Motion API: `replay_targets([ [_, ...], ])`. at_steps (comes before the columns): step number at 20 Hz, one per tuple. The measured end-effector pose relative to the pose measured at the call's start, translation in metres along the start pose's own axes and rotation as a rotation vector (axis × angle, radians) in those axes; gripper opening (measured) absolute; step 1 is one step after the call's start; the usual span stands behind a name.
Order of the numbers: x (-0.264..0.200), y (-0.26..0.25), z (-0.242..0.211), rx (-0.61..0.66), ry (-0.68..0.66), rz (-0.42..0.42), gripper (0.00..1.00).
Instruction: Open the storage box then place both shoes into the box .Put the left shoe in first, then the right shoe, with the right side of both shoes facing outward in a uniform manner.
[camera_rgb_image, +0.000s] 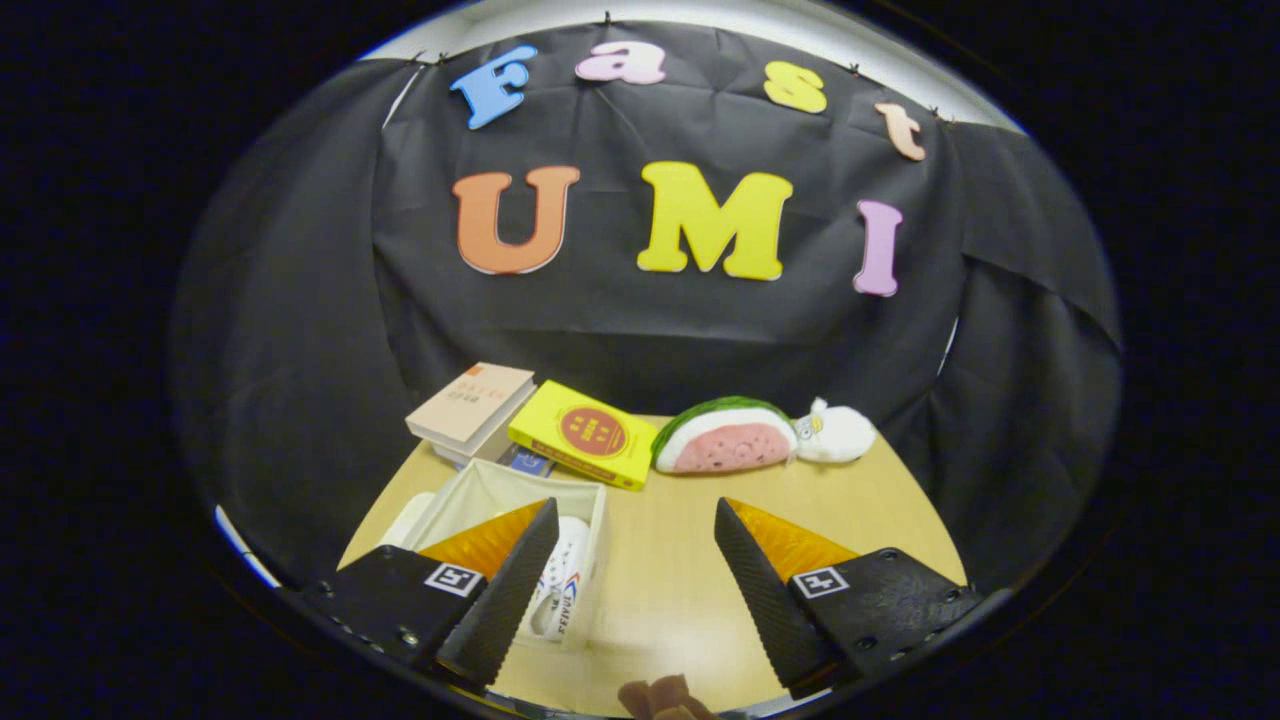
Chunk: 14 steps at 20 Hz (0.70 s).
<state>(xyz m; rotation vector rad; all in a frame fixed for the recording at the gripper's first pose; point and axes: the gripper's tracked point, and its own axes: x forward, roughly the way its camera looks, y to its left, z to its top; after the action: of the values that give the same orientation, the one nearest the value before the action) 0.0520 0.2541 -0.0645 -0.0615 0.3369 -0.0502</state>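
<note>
Above the wooden table (680, 590), the tool (635, 525) is hovering with its two fingers spread wide apart and gripping nothing, bare tabletop lying in the gap between them. Both fingers are wedge-shaped, with finely ribbed inner faces, and each is carrying a small square marker on its base.

Behind and partly under the left finger, the storage box (500, 490) is sitting open on the table; its walls are thin, pale and translucent, and its shape is rectangular. Inside it a white shoe (562, 580) with printed lettering on its side is lying just beside the left finger's tip. Whether a second shoe is in there cannot be told, as the finger is covering much of the box.

Beyond the box, a beige book (470, 402) and a yellow book (585, 433) with a red round emblem are resting on other flat items. To their right, a soft watermelon-slice plush (725, 437) is lying next to a white plush toy (835, 432), touching it.

The tabletop is smooth, light wood with a curved edge. Black cloth is draping the booth's wall behind, creased and pinned along the top.
</note>
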Motion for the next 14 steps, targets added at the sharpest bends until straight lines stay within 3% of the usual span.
replay_targets([
  [4, -0.056, -0.047, 0.04, 0.022, -0.161, -0.052, 0.96],
  [10, -0.114, -0.098, 0.071, 0.107, -0.225, -0.038, 0.96],
  [14, -0.131, -0.12, 0.079, 0.056, -0.273, -0.019, 0.96],
])
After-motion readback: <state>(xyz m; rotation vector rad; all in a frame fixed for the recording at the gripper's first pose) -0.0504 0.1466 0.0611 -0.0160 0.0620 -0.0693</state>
